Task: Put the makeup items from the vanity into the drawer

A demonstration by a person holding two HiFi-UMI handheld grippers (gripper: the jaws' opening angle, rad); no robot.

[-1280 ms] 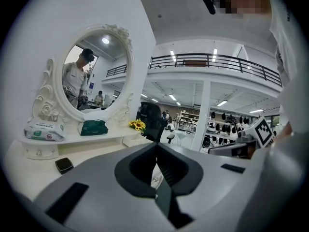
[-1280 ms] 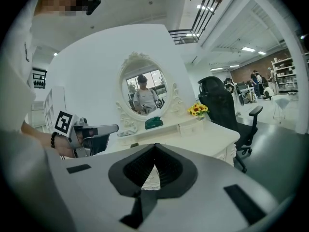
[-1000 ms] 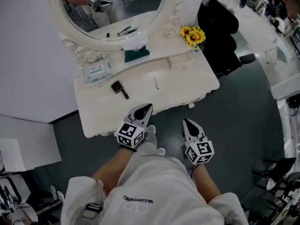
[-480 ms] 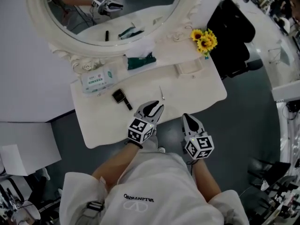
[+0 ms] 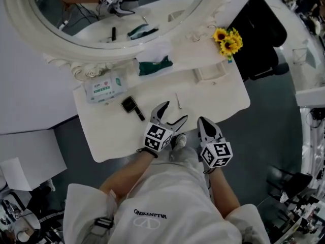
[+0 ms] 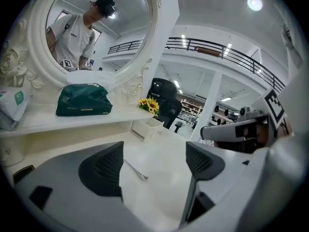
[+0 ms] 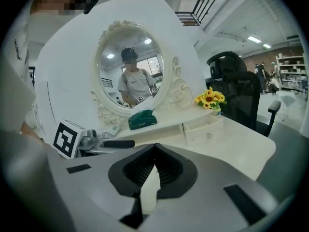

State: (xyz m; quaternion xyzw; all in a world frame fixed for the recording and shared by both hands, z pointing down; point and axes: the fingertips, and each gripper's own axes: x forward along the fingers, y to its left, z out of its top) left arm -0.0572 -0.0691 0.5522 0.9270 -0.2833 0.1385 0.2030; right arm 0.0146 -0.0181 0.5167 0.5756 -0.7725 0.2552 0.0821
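On the white vanity top (image 5: 218,98) lie a thin metal makeup tool (image 5: 177,100) (image 6: 135,170) and a small black hand mirror-like item (image 5: 131,107). My left gripper (image 5: 173,113) (image 6: 154,166) hangs over the vanity's front edge, its jaws opening with nothing between them. The thin tool lies on the top just ahead of it. My right gripper (image 5: 203,124) (image 7: 154,151) is shut and empty, just off the front edge to the right. A small white drawer (image 5: 209,72) (image 7: 203,127) sits pulled out on the raised shelf, right of centre.
A dark green pouch (image 5: 155,65) (image 6: 83,100) and a tissue pack (image 5: 104,86) sit on the shelf below the oval mirror (image 5: 101,14). Sunflowers (image 5: 228,39) stand at the shelf's right end. A black office chair (image 5: 264,39) is to the right of the vanity.
The left gripper has moved forward over the vanity's front edge and its jaws have gone from shut to wide apart. The right gripper stays shut. The head view has shifted closer to the vanity.
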